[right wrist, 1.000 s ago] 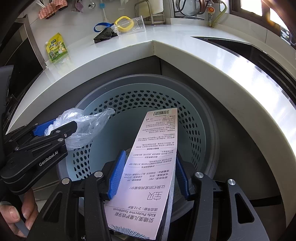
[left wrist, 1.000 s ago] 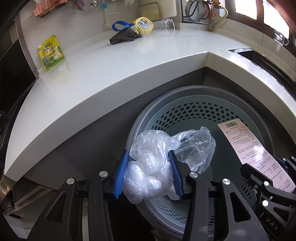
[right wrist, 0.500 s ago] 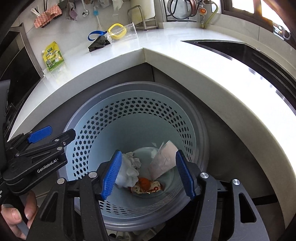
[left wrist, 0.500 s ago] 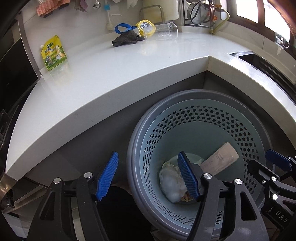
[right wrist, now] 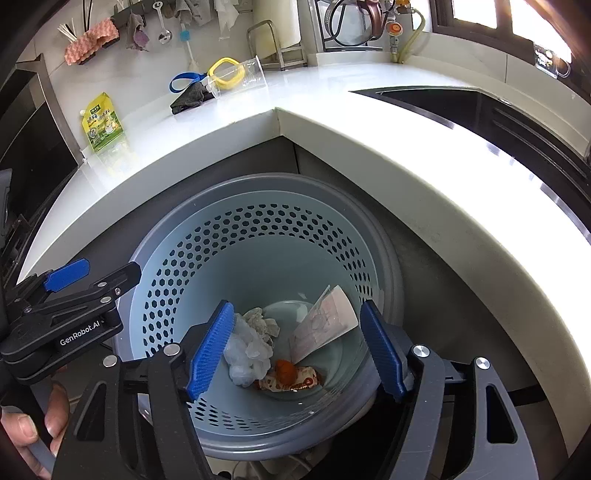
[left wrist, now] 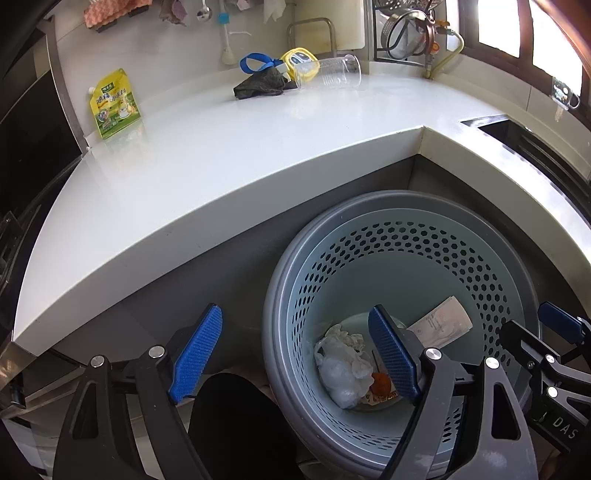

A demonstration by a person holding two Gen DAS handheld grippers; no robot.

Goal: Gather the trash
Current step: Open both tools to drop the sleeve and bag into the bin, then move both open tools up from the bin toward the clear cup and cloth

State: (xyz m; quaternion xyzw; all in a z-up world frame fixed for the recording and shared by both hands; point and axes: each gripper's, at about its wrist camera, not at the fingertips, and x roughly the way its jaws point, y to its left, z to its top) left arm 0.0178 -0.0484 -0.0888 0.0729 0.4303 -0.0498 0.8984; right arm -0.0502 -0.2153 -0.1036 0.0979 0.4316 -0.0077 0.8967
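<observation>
Both the left tongs (left wrist: 295, 358) and the right tongs (right wrist: 295, 350) are spreading wider above the perforated bin (right wrist: 258, 236), nothing between their jaws. The crumpled plastic bag (right wrist: 245, 354) and the paper package (right wrist: 325, 325) are lying on the bin floor, beside a wrapper and an orange scrap.

The package is leaning against the bin wall, its long axis tilting up toward the desk (left wrist: 229, 155). There a green pouch (left wrist: 113, 104), a dark cloth (left wrist: 260, 85) and a tipped clear cup (left wrist: 334, 71) are, in my judgement, still awaiting collection.

Home kitchen: white countertop (right wrist: 332, 122), kettle (right wrist: 354, 20), hanging utensils (right wrist: 162, 22).
</observation>
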